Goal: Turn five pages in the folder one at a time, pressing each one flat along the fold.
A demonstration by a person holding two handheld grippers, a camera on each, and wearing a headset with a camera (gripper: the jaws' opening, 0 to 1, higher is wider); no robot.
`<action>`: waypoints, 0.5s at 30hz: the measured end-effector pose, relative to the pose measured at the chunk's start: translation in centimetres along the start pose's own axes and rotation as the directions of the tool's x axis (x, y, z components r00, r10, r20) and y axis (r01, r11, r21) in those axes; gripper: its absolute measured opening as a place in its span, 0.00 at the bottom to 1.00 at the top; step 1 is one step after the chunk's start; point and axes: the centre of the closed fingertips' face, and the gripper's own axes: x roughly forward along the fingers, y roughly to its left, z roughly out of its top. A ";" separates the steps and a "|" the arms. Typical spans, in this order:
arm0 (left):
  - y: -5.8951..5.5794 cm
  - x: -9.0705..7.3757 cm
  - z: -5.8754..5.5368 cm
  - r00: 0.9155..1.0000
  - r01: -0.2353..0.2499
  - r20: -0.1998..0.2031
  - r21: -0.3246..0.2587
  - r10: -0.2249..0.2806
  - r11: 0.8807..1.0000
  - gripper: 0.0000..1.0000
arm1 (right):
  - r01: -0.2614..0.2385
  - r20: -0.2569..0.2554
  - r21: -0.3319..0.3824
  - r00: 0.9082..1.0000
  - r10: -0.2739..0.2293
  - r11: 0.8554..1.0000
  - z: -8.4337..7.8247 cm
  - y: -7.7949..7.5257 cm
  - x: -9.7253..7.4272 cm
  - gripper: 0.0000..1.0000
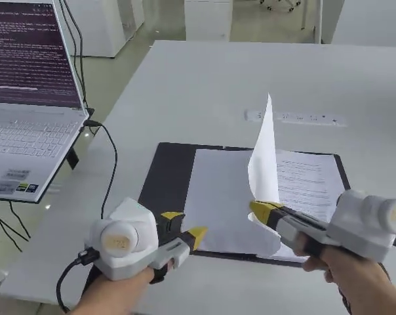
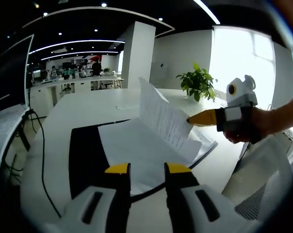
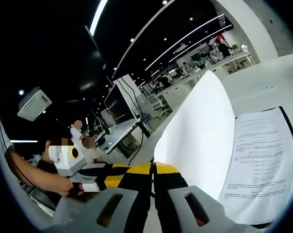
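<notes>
— Grippers first: how do they stand?
— The right gripper (image 1: 263, 210) has its yellow-tipped jaws pinched on the lower edge of the white printed page (image 1: 266, 154), which stands nearly upright over the middle of the open black folder (image 1: 160, 180). The left gripper (image 1: 185, 226) hovers at the folder's near edge, jaws apart, empty
— Which step?
— Mid-turn, I'd judge. Next the page needs laying over onto the folder's left half, then pressing flat along the fold. How many of five are done, I cannot tell
— Do the views differ?
— Left gripper view shows print on the lifted face and a green potted plant (image 2: 200, 82) beyond the folder; right gripper view shows the blank back and the next printed sheet (image 3: 263, 165); head view adds a silver laptop (image 1: 27, 111) left of the folder
</notes>
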 end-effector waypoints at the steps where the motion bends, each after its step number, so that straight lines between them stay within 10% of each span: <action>1: 0.0 -0.1 0.1 1.000 -0.001 0.001 0.003 0.001 1.000 0.26 | -0.002 -0.008 -0.006 1.000 0.002 1.000 -0.2 0.1 0.5 0.00; 15: 1.8 -1.5 -1.0 0.999 -0.034 -0.008 -0.026 0.034 0.999 0.25 | -0.032 -0.165 -0.004 0.986 0.031 0.999 -5.0 0.4 5.9 0.00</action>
